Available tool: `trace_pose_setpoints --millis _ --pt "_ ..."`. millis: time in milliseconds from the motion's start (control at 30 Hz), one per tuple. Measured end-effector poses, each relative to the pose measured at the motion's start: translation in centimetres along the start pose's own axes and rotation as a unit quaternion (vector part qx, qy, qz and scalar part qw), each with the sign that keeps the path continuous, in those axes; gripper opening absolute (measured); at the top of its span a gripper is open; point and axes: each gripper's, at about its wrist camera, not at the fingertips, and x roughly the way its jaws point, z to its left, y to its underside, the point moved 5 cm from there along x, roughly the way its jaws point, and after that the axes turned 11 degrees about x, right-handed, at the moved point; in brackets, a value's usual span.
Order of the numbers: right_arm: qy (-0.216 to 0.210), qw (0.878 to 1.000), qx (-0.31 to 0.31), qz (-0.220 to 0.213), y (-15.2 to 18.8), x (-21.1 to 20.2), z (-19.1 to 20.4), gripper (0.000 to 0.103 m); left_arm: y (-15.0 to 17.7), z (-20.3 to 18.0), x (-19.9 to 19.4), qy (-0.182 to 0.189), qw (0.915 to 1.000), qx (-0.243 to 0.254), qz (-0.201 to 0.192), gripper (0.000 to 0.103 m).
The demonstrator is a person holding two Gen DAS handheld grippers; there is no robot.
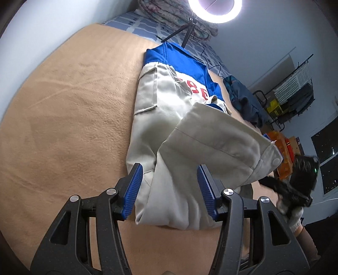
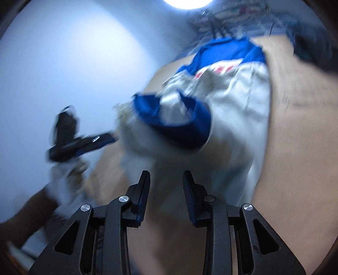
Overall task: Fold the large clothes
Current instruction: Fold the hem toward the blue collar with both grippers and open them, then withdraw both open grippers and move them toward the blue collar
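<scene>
A cream jacket (image 1: 166,101) with a blue yoke and red letters lies flat on a tan blanket (image 1: 69,110). One cream sleeve (image 1: 213,148) is folded across its near end, with a snap cuff at the right. My left gripper (image 1: 169,167) hovers above the jacket's near part, open, its blue pads (image 1: 132,190) clear of the cloth. My right gripper (image 1: 272,183), in a gloved hand, is a blur just past the cuff. In the blurred right wrist view the jacket (image 2: 232,118) lies ahead. My right gripper (image 2: 166,172) stands open with nothing pinched. The left gripper (image 2: 109,137) shows at the left.
A ring light (image 1: 214,8) on a stand and a folded quilt (image 1: 179,14) sit at the bed's far end. A dark blue heap of clothes (image 1: 243,97) lies beside the jacket. An orange box (image 1: 283,152) and a drying rack (image 1: 295,88) stand off the bed's right.
</scene>
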Motion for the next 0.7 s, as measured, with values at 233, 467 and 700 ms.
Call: trace_pose_setpoints --millis 233,467,700 --pt "0.070 0.997 0.035 -0.008 -1.8 0.4 -3.5 0.033 0.4 0.4 2.8 0.001 0.9997 0.013 0.021 0.054" --pt "0.039 0.997 0.063 0.011 2.0 -1.5 -5.5 0.039 1.8 0.2 3.8 0.007 0.9990 0.026 0.035 0.054" --pt "0.039 0.998 0.045 0.015 3.2 0.3 -4.9 0.038 2.9 -1.0 3.1 -0.003 0.9978 0.051 0.042 0.034"
